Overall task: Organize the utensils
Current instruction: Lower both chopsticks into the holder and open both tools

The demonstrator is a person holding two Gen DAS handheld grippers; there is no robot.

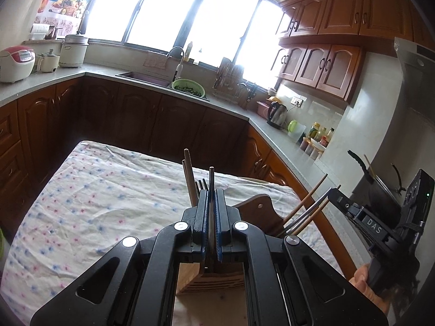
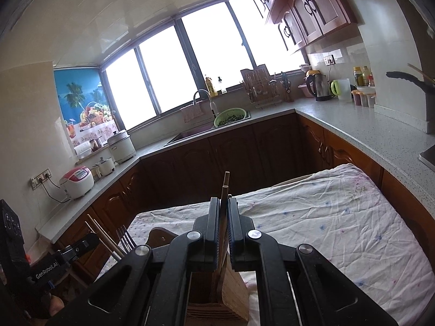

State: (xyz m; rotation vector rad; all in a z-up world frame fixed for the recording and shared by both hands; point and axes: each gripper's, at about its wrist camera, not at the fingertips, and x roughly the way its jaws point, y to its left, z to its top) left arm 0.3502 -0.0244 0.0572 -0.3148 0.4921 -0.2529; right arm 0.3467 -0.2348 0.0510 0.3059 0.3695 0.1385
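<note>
My left gripper (image 1: 211, 193) is shut on a thin metal chopstick (image 1: 211, 179) that stands upright over the wooden utensil holder (image 1: 210, 277). Wooden chopsticks (image 1: 189, 174) and a fork (image 1: 201, 184) stick up just behind its fingers. My right gripper (image 2: 224, 203) is shut on a pair of wooden chopsticks (image 2: 225, 187), upright over the same wooden holder (image 2: 233, 293). In the left wrist view the right gripper (image 1: 333, 191) shows at the right with chopsticks (image 1: 307, 206). In the right wrist view the left gripper (image 2: 89, 240) shows at lower left with chopsticks (image 2: 104, 237) and the fork (image 2: 125, 237).
The holder stands on a table with a flowered cloth (image 1: 95, 203), also seen in the right wrist view (image 2: 326, 217). A wooden board (image 1: 258, 206) lies behind the holder. Counters run around the room with a sink (image 1: 146, 77), a green colander (image 1: 188, 87), a kettle (image 1: 277, 114) and a rice cooker (image 1: 16, 63).
</note>
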